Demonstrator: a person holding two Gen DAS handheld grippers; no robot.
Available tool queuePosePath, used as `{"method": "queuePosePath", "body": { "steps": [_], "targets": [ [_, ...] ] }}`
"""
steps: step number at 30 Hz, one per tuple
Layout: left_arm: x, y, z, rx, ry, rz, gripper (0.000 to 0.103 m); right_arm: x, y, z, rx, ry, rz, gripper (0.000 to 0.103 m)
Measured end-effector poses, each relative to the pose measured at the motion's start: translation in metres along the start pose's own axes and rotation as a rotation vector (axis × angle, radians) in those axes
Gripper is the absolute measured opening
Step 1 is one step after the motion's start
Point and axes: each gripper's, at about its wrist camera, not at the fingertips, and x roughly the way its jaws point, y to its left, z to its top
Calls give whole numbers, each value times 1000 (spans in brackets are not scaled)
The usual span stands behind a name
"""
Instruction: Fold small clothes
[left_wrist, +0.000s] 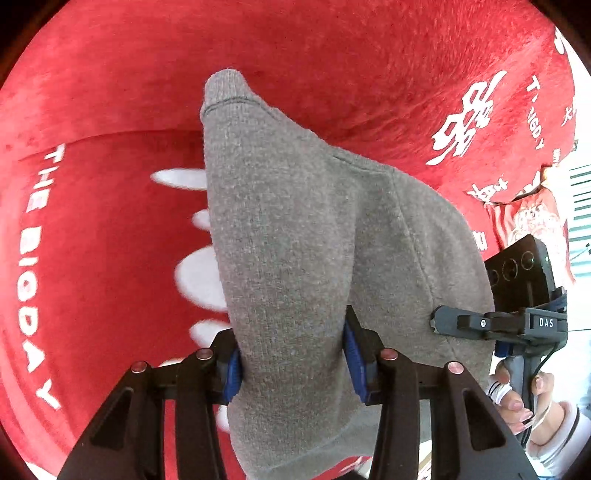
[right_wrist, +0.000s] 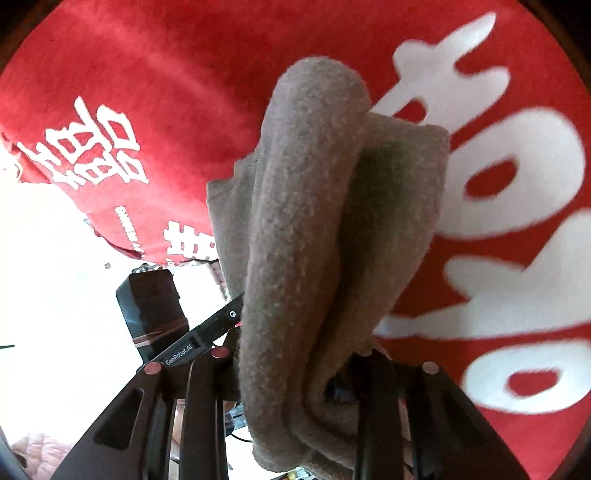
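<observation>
The grey knitted garment (left_wrist: 295, 229) hangs in the air above the work surface, gathered lengthwise into soft vertical folds, with a ribbed cuff or hem at its far end in the left wrist view. It is carried at two points along one edge.

The left gripper (left_wrist: 293, 365) pinches a bunched section of the knit between its blue pads (left_wrist: 354, 356); the cloth fills the gap and the pads press on it from both sides. The right gripper (right_wrist: 295, 373) is likewise clamped on the garment (right_wrist: 314, 229), which drapes thickly over and between its jaws; its pads are largely buried in the folds. In the left wrist view the right gripper (left_wrist: 491, 325) appears from the side, its tip against the garment's edge, with the person's hand (left_wrist: 524, 391) round its handle.

Judgement: holding the piece by two neighbouring points lets its weight pull it straight, a sensible preparation for laying it flat before any fold is made. No fold is visibly complete; the task seems at an early stage. The knit looks thick and limp, so it may bunch when lowered.

Beneath lies a red plush cloth (left_wrist: 110, 92) printed with white lettering and characters, covering the surface and rising behind it. Beyond its edge the room is overexposed and cannot be read.
</observation>
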Motion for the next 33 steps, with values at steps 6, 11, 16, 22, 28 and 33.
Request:
{"method": "queuePosePath", "body": {
  "steps": [6,11,16,22,28,33],
  "targets": [
    [-14,42,-45,-4,32,95,47,56,-4,-40,35,59,-7,32],
    [-9,84,-75,-84,59,158,47,94,-9,-57,21,104,-197,44],
    [-43,94,-79,-102,-63,188,47,69,12,-58,-73,33,-370,54],
    [-20,108,-85,-90,-28,322,49,71,23,-56,-231,20,-624,25],
    [-20,110,-90,-72,-23,410,50,56,8,-64,-263,-27,-740,35],
    [-36,113,-103,-71,-7,417,50,38,17,-80,-266,-27,-833,31]
  ]
}}
